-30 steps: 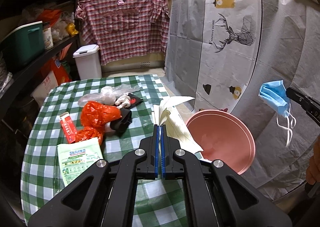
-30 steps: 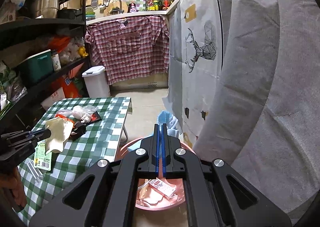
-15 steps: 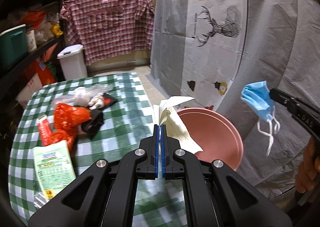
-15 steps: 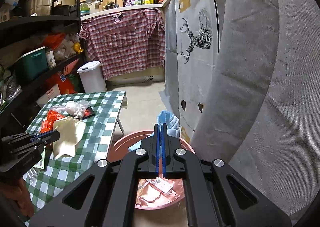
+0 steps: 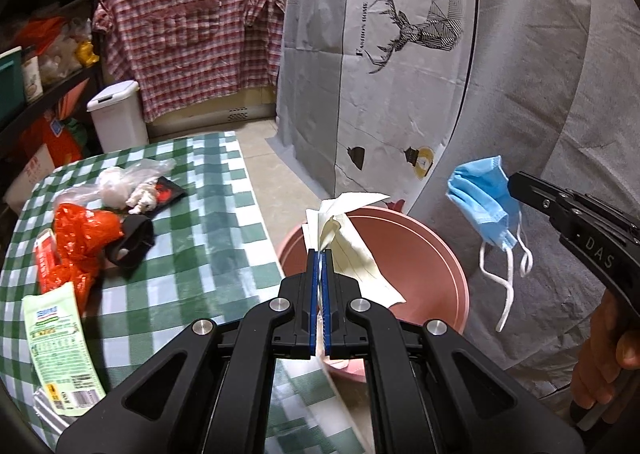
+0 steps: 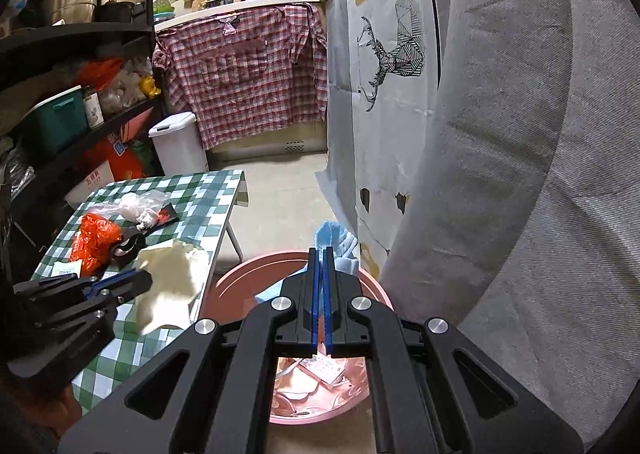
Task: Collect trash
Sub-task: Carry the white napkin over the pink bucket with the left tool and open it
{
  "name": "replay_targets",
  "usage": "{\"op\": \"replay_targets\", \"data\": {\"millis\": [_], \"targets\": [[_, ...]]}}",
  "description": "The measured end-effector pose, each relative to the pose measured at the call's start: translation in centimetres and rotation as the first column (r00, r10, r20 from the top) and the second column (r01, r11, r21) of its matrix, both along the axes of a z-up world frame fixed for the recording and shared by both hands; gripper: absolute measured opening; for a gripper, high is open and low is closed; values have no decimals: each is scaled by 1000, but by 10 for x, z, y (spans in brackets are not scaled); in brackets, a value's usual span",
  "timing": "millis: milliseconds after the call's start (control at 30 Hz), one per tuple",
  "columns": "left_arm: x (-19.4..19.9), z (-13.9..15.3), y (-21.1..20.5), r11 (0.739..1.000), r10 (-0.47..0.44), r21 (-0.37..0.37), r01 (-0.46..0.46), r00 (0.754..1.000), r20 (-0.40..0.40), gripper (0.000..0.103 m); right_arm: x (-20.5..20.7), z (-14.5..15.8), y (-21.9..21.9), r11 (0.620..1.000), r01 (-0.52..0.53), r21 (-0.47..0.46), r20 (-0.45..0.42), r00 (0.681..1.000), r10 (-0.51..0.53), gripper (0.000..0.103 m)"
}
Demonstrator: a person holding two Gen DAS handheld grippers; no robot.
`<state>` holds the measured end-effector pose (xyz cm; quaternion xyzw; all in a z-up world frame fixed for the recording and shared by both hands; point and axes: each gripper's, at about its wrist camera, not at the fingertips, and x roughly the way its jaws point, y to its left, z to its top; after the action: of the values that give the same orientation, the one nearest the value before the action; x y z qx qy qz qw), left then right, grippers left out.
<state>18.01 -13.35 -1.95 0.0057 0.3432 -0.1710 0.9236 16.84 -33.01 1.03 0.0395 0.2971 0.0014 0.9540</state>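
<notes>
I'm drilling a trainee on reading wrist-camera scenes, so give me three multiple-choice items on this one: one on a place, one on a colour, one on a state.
1. Where does the basin stand?
A. on the table
B. on the floor beside the table
C. on a shelf

2. What colour is the face mask?
A. blue
B. red
C. black

3. What is the left gripper doing?
A. open and empty
B. shut on the orange bag
C. shut on the cream paper

Key:
1 B, its rim sits below the checked table edge.
2 A, light blue with white loops, hanging from the right gripper.
3 C, the cream paper sticks up between the closed jaws.
</notes>
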Motion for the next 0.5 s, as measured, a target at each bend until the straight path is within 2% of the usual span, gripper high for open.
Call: {"op": "replay_targets", "data": {"millis": [500], "targets": [[16,-8,-15,1000,20,-11,-20,999,-34,2,12,-14,-8,1000,14,20,-34,999,-14,3]]}}
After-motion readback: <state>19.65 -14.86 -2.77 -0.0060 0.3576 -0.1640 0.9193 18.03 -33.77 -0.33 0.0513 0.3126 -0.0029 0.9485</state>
